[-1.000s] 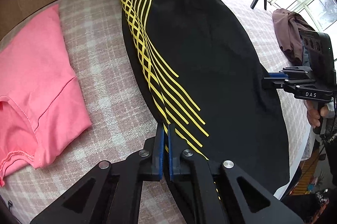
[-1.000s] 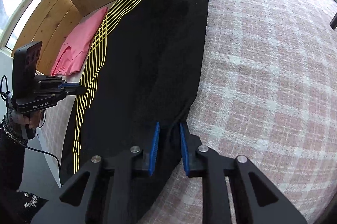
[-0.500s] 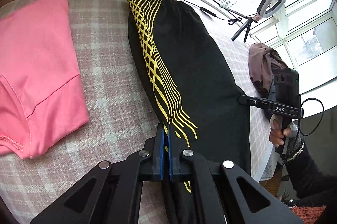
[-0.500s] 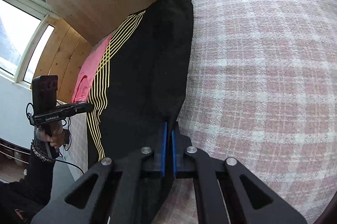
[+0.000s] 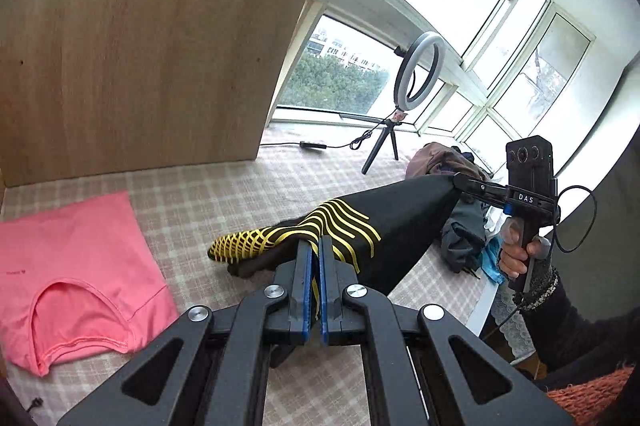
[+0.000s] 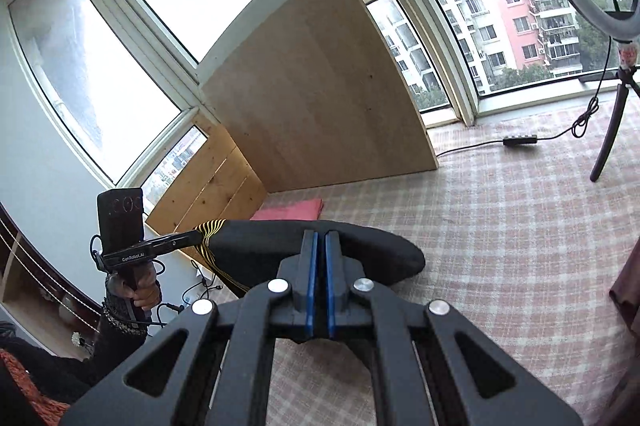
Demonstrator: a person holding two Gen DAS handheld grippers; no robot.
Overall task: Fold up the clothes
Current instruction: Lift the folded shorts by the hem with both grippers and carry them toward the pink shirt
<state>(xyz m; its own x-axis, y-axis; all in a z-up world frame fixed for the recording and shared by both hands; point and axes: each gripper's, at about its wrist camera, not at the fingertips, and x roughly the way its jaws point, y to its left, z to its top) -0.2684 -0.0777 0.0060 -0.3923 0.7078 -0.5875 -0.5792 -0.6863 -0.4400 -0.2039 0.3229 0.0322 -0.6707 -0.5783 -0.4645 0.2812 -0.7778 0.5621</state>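
Observation:
A black garment with yellow stripes [image 5: 384, 222] hangs stretched in the air between my two grippers, above the checked bed cover [image 5: 224, 194]. My left gripper [image 5: 315, 246] is shut on its striped edge. My right gripper [image 6: 319, 238] is shut on the plain black edge [image 6: 372, 254]; it also shows in the left wrist view [image 5: 456, 180], pinching the far corner. The far striped end [image 5: 236, 250] still droops toward the cover. The left gripper shows in the right wrist view [image 6: 198, 236], holding the striped corner.
A pink shirt [image 5: 72, 266] lies flat at the left. A wooden board [image 5: 140, 46] stands at the back. A ring light on a tripod [image 5: 416, 82] and its cable stand near the window. A pile of clothes [image 5: 460, 226] lies at the right edge.
Both grippers have lifted the black garment off the bed; it was lying flat and now hangs taut between them. The right gripper closed on its edge a second ago.

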